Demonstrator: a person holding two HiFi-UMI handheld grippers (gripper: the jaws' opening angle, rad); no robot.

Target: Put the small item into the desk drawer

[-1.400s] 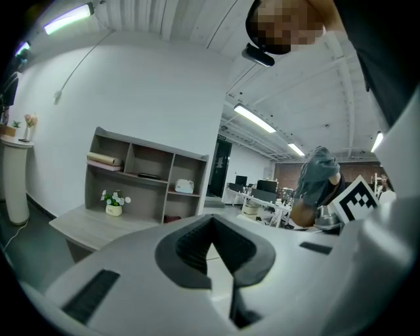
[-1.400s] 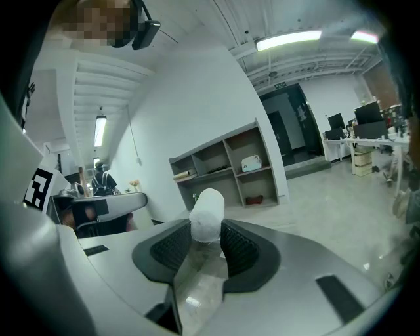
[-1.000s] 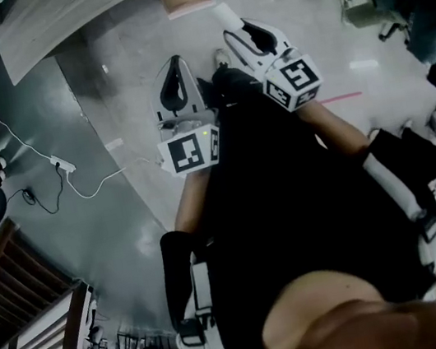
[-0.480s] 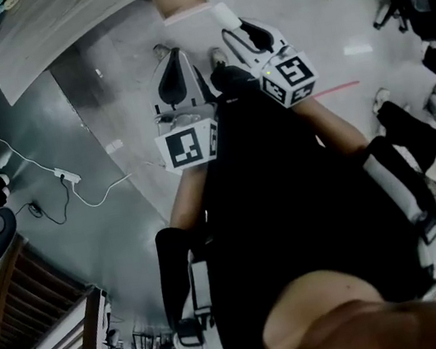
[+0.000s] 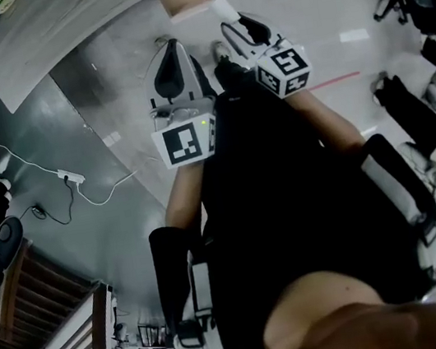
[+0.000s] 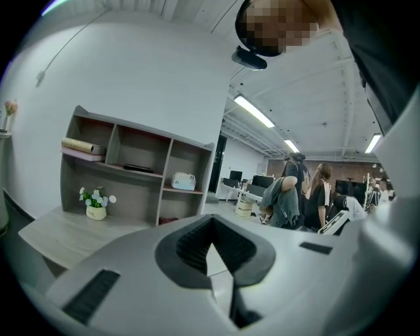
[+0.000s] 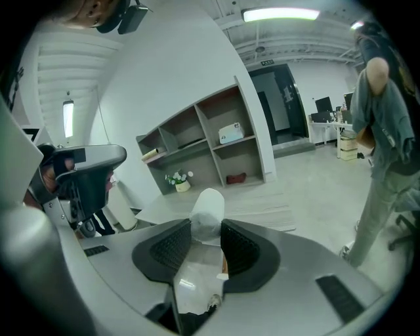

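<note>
Small item (image 7: 207, 211): white, rounded top. It is pinched between the right tool's (image 7: 205, 244) two dark pads, with its top poking out past the tips. The jaws are closed on it, held only as far apart as the item is wide. In the head view the item (image 5: 226, 11) sits at the front of the right tool (image 5: 247, 32), over the floor and near the counter (image 5: 90, 16) edge, not touching it.

Left tool (image 6: 211, 254): jaws together, nothing between them. It is beside the right one in the head view (image 5: 171, 65).

The counter (image 7: 259, 200) carries an open shelf unit (image 7: 210, 147) with a white box (image 7: 230, 133) in one bay and a flower pot (image 7: 177, 180) in front.
</note>
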